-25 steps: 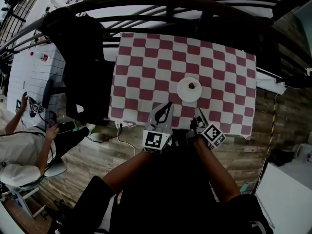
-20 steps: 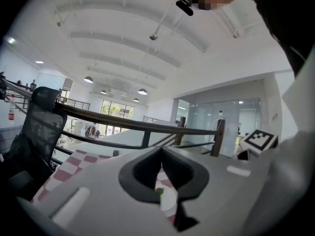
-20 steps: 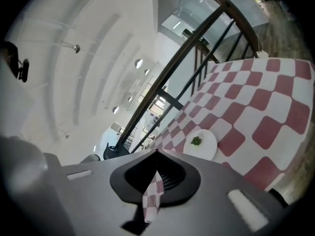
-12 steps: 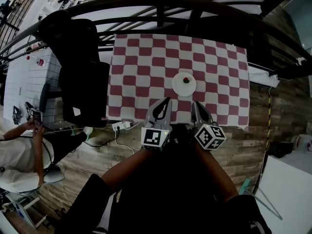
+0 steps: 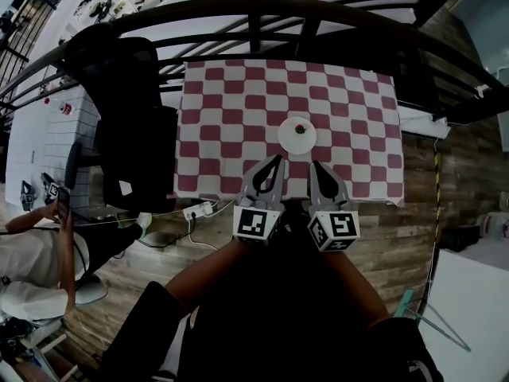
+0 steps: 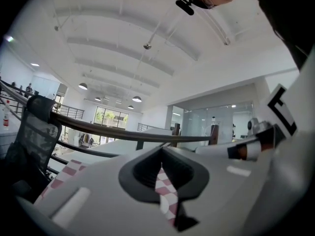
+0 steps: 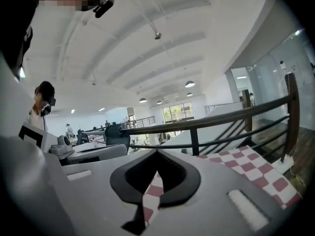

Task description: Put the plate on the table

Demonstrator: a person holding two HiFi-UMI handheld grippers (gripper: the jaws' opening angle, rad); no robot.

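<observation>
A small white plate [image 5: 297,134] with a little red item [image 5: 300,129] on it rests on the red-and-white checked table [image 5: 231,110], right of its middle. Both grippers hover side by side over the table's near edge, short of the plate and not touching it. My left gripper [image 5: 276,160] has its jaws closed tip to tip with nothing between them; in the left gripper view [image 6: 162,149] only a thin strip of checked cloth shows through the slit. My right gripper [image 5: 313,165] is also shut and empty, and in its own view [image 7: 157,152] the tips meet.
A black office chair [image 5: 131,118] stands against the table's left side. A dark curved railing [image 5: 262,10] runs behind the table. A power strip [image 5: 199,210] and cables lie on the wooden floor by the near left corner. A seated person [image 5: 36,249] is at far left.
Both grippers have drawn back from the plate and now sit level beside each other; the right one turned its marker cube toward the camera. The plate has not moved on the table.
</observation>
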